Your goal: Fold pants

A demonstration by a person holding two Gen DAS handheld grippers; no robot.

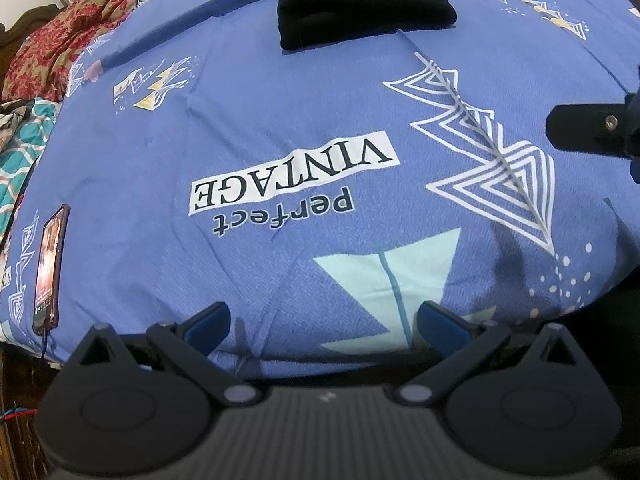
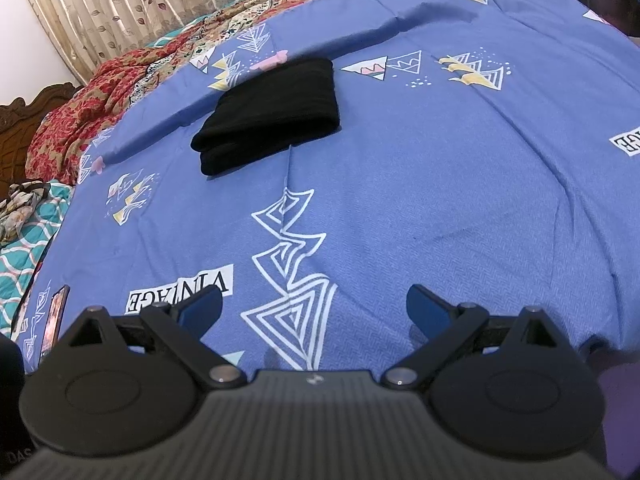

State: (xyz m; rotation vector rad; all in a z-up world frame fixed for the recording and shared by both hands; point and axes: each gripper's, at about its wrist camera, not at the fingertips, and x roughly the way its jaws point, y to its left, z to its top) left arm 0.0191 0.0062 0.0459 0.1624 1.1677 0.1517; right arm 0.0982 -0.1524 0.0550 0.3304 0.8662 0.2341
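Black pants [image 1: 364,6] lie folded into a compact thick bundle on the blue printed bedsheet [image 1: 280,120], far ahead of both grippers. In the right wrist view the same pants [image 2: 272,112] sit left of centre on the bedsheet [image 2: 440,180], layers stacked. My left gripper [image 1: 324,322] stands open near the bed's front edge, nothing between its blue fingertips. My right gripper [image 2: 314,308] is open too, hovering over the white zigzag print, well short of the pants. A black part of the right gripper [image 1: 592,130] shows at the right edge of the left wrist view.
A phone [image 1: 50,268] with a lit screen lies at the sheet's left edge; the phone [image 2: 54,320] has a cable attached. A red floral blanket [image 2: 80,120] and teal patterned cloth [image 2: 24,248] are heaped on the left, by a wooden headboard [image 2: 24,120] and curtain [image 2: 140,4].
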